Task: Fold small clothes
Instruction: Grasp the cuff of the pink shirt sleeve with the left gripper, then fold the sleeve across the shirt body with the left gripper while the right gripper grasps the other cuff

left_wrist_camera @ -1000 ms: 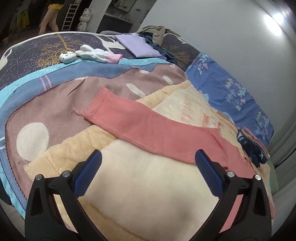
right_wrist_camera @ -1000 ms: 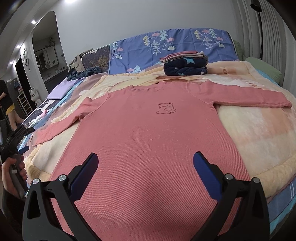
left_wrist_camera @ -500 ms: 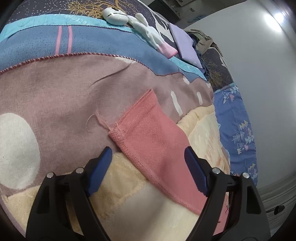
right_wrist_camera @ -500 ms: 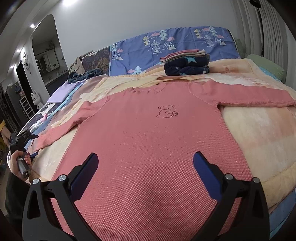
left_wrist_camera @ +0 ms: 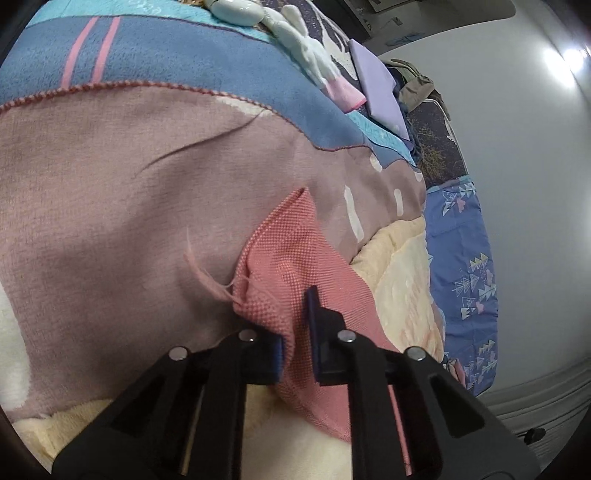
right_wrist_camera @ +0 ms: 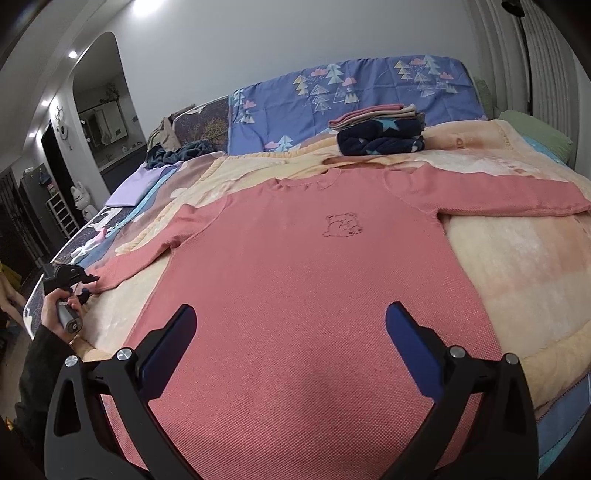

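A pink long-sleeved shirt (right_wrist_camera: 317, 288) with a small bear outline on the chest lies flat, front up, on the bed, both sleeves spread out. My left gripper (left_wrist_camera: 297, 325) is shut on the cuff end of the pink shirt's left-hand sleeve (left_wrist_camera: 295, 266); the cloth bunches between the pads. The same gripper shows in the right wrist view (right_wrist_camera: 79, 278) at the sleeve's tip. My right gripper (right_wrist_camera: 290, 345) is open and empty, hovering over the shirt's lower hem.
A stack of folded clothes (right_wrist_camera: 380, 133) sits near the blue tree-print pillow (right_wrist_camera: 351, 92). A folded lilac cloth (left_wrist_camera: 380, 88) and a white plush toy (left_wrist_camera: 295, 33) lie on the patterned blankets. A cream blanket (right_wrist_camera: 517, 266) is under the shirt.
My left gripper moved in over the sleeve cuff and shut on it. My right gripper stayed open above the hem.
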`<state>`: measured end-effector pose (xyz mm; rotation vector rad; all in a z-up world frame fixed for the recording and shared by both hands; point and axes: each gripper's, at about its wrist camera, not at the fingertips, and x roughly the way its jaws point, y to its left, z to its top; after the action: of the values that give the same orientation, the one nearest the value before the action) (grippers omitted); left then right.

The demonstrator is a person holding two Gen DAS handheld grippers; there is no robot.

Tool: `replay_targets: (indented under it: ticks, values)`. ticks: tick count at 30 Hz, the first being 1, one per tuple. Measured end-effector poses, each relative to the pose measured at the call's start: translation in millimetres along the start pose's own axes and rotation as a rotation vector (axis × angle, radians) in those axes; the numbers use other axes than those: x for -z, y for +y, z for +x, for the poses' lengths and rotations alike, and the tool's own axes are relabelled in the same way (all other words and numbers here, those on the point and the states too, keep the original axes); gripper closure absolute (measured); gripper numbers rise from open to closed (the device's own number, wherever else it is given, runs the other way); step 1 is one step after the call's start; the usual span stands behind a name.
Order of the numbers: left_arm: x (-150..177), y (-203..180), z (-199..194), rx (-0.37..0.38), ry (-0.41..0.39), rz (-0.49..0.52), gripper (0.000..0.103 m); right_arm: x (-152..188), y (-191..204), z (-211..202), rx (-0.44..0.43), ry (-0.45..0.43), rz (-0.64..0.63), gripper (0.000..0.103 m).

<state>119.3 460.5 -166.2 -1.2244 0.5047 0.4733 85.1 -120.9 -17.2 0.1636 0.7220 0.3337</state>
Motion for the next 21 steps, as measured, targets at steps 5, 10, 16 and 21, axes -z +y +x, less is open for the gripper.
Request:
replay_targets:
  ticks: [5,10,16,21]
  values:
    - [4.8,-40.1,-17.2,0.071,-0.025,0.110,0.098,-20.8,10.9,9.0,-0.202,0.060,0.037,0.001]
    - [27.5,-92.6,-30.6,0.183,0.003,0.211,0.099,-52.2,29.7,24.5,-0.445,0.133,0.070,0.001]
    - [87.8,-164.5,-29.1,0.314,0.101,0.357,0.099,-102.8,37.0,77.5,-0.754,0.313,0.261,0.001]
    - [160.8,-212.8,-10.9,0.382,0.225,0.488,0.099,-139.7,37.5,126.2,-0.824,0.424,0.383,0.001]
